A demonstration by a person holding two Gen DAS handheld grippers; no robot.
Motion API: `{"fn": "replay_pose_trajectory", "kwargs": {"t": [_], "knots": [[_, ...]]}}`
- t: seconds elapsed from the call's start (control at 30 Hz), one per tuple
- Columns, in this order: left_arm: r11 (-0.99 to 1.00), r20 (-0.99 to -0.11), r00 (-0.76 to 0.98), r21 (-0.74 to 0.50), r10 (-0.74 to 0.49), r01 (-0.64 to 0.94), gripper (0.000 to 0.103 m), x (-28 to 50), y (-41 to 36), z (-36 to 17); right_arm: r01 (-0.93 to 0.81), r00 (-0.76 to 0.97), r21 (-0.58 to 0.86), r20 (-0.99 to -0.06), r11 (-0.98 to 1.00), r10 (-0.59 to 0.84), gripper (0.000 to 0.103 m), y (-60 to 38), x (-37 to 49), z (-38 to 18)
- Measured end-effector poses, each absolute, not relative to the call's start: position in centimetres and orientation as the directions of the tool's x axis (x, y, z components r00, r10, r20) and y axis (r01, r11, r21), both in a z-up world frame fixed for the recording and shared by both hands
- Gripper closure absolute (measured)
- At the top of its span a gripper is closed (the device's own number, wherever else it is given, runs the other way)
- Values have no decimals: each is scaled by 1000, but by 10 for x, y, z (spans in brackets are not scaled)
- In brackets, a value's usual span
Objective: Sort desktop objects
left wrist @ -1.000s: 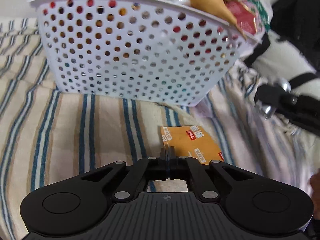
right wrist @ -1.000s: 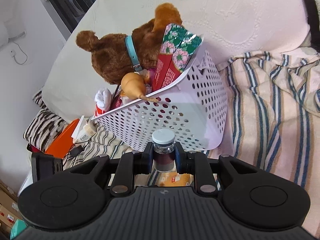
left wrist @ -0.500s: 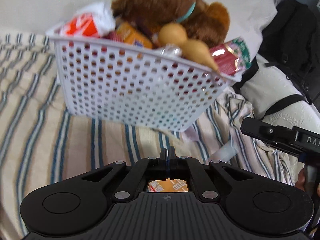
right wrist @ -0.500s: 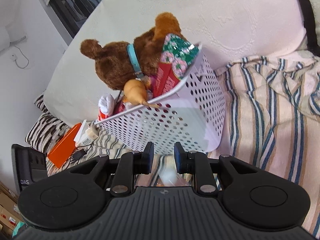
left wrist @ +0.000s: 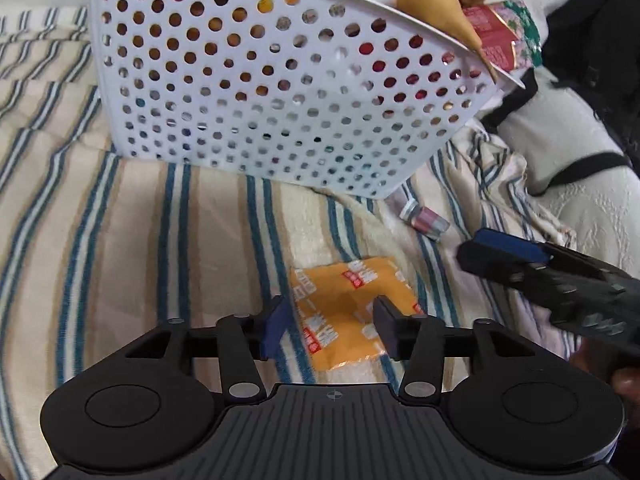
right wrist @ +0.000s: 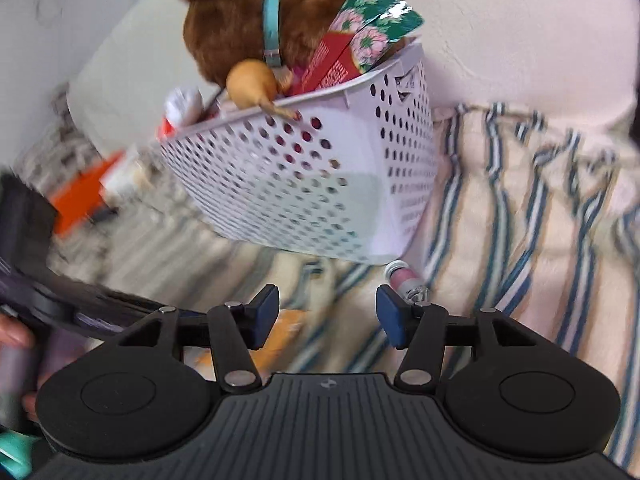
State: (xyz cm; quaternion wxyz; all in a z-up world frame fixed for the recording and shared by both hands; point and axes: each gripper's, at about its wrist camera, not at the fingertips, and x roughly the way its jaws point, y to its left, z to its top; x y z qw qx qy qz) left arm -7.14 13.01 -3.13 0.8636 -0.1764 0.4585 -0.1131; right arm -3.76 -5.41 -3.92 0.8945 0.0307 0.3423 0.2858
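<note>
Orange, one sachet (left wrist: 352, 312) lies between the opening left tongs (left wrist: 332, 328); one vial (right wrist: 404, 278) beside the opening, empty right tongs (right wrist: 326, 316).

One white perforated basket (left wrist: 280, 92), one brown plush toy (right wrist: 248, 28), one orange sachet (left wrist: 344, 300), one small vial (left wrist: 426, 218), one floral box (right wrist: 360, 44), one striped blanket (left wrist: 120, 220)

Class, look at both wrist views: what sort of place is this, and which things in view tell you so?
Probably a bedroom or living room, on a bed or sofa rather than a desk: a striped blanket covers the surface, a large white cushion sits behind, and a brown plush toy tops the basket.
</note>
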Motion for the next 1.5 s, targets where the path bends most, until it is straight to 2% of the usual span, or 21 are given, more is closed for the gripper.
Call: {"fn": "replay_pose_trajectory", "kwargs": {"t": [0.03, 0.17, 0.33, 0.43, 0.47, 0.5, 0.53, 0.57, 0.6, 0.63, 0.67, 0.73, 0.97, 1.1, 1.13, 1.27, 1.4, 1.43, 1.5], "knots": [[903, -744, 556, -429, -370, 27, 32, -70, 130, -32, -493, 616, 216, -598, 843, 513, 43, -52, -34, -40], [881, -725, 551, -472, -413, 38, 28, -65, 122, -33, -461, 628, 163, -634, 872, 451, 43, -53, -7, -46], [905, -737, 559, -422, -381, 62, 18, -59, 107, -38, -410, 598, 138, -706, 901, 380, 44, -60, 31, -65], [918, -741, 568, -391, -358, 68, 8, -53, 88, -41, -401, 568, 171, -725, 900, 390, 51, -64, 52, -80], [936, -751, 576, -344, -323, 76, 9, -54, 79, -41, -396, 574, 173, -720, 902, 390, 55, -65, 54, -81], [952, -760, 584, -295, -286, 82, 11, -55, 70, -41, -375, 581, 174, -721, 910, 377, 65, -67, 54, -81], [964, -766, 592, -252, -252, 84, 23, -58, 64, -41, -355, 592, 178, -716, 918, 369, 75, -70, 53, -80], [972, -769, 598, -217, -227, 90, 44, -62, 61, -40, -336, 595, 196, -714, 921, 369, 78, -75, 50, -80], [970, -765, 598, -220, -239, 106, 58, -66, 64, -39, -317, 596, 224, -709, 921, 378, 79, -80, 46, -79], [965, -766, 590, -237, -256, 111, 82, -69, 68, -38, -296, 597, 261, -701, 919, 391, 79, -88, 41, -78], [962, -766, 587, -252, -264, 103, 87, -72, 76, -37, -273, 602, 290, -692, 917, 398, 79, -94, 35, -77], [958, -766, 585, -277, -266, 72, 91, -76, 88, -37, -231, 627, 312, -676, 922, 386, 79, -103, 24, -78], [931, -678, 673, -362, -297, 46, 91, -96, 113, 0, -139, 693, 432, -601, 891, 399, 79, -135, -6, -65], [945, -612, 749, -321, -252, 56, 91, -105, 121, 48, -151, 695, 563, -524, 813, 492, 79, -146, -14, -41], [951, -594, 770, -305, -232, 52, 91, -105, 124, 60, -179, 699, 585, -491, 791, 520, 83, -145, -18, -29], [970, -518, 845, -243, -135, 6, 90, -83, 129, 101, -338, 730, 600, -319, 725, 604, 85, -130, -33, 34], [980, -489, 872, -182, -17, -82, 90, -46, 138, 117, -429, 732, 532, -270, 730, 626, 85, -92, -19, 78], [982, -487, 873, -170, -9, -85, 88, -41, 145, 118, -441, 727, 521, -269, 731, 631, 82, -84, -15, 84], [988, -503, 864, -130, 11, -88, 63, -24, 144, 116, -474, 703, 479, -300, 739, 645, 81, -66, -2, 85]]}}
